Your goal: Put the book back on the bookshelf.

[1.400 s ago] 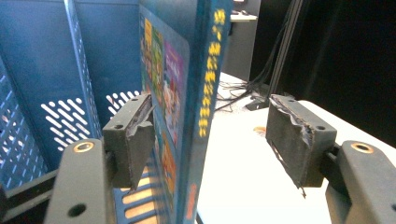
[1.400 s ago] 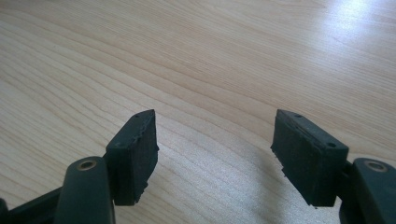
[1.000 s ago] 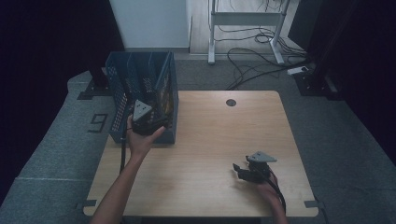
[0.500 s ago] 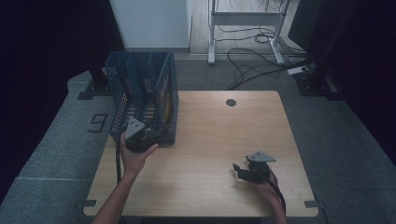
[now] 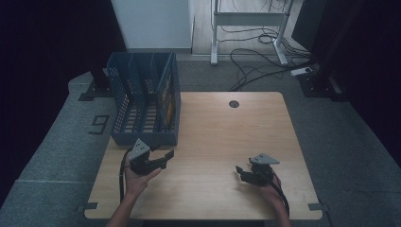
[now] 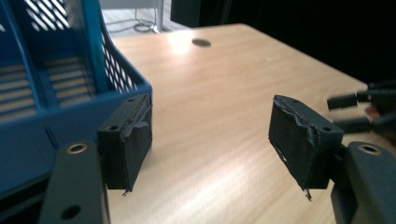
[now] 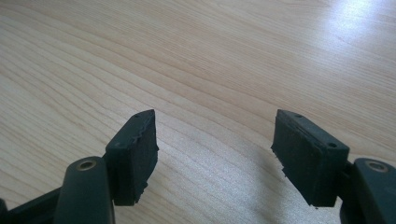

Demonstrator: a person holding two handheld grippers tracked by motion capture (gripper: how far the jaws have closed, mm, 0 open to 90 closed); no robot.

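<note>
Left tool (image 5: 163, 157) sits low over the desk (image 5: 222, 137) at its near left, just in front of the blue file rack (image 5: 144, 94), jaws spread apart with nothing between them; held in the left hand (image 5: 137, 172), grey three-cornered plate on top. In the left gripper view the left-hand jaw is right beside the rack's near corner (image 6: 116, 100), touching or not I cannot tell, and bare wood shows in the gap. The rack stands on the desk's far left corner, hanging partly past the edge, dividers upright, something yellowish in the right-hand slot, too small to identify. Right tool (image 5: 243, 172) rests near the desk's near right, well apart from the rack, jaws also apart and empty; right gripper view shows wood grain between the pads (image 7: 135, 154). Round cable hole (image 5: 233, 103) toward the desk's far edge. Cables (image 5: 255, 56) lie on the floor beyond.
</note>
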